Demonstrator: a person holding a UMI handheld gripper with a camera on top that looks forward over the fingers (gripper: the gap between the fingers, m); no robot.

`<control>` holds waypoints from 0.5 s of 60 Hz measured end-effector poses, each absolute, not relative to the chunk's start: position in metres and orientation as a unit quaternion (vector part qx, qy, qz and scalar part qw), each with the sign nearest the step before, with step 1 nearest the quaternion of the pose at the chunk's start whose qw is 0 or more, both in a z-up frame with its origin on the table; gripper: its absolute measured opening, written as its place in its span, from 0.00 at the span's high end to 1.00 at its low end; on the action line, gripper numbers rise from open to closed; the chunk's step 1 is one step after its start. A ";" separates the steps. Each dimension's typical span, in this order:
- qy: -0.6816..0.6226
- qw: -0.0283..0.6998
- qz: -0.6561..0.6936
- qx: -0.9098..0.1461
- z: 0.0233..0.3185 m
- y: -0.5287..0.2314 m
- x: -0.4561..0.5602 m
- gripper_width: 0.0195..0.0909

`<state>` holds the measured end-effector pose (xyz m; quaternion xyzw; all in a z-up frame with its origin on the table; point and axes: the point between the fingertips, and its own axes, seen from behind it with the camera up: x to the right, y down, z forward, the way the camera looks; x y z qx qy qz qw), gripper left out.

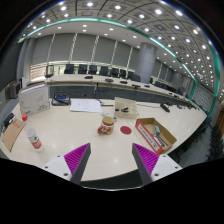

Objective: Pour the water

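Note:
My gripper (112, 160) is open above the near edge of a pale table (70, 130), and nothing lies between its two magenta pads (76, 158). Well beyond the fingers a small cup-like container (107, 123) stands on the table. Just right of it lies a red round coaster (126, 129). Far off to the left of the fingers stands a small bottle with a red band (35, 141).
An open cardboard box (155, 134) sits to the right beyond the fingers, with another box (125, 106) further back. A whiteboard (34, 98) stands at the left. Papers (85, 104), a long row of desks and dark chairs (95, 71) fill the back.

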<state>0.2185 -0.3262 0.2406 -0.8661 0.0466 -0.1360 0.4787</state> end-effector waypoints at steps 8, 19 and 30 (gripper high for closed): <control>0.032 0.469 -0.113 -0.875 0.203 -0.320 0.145 0.07; -0.007 0.460 -0.067 -0.885 0.151 -0.310 0.031 0.07; -0.037 0.478 -0.004 -0.877 0.120 -0.273 -0.084 0.07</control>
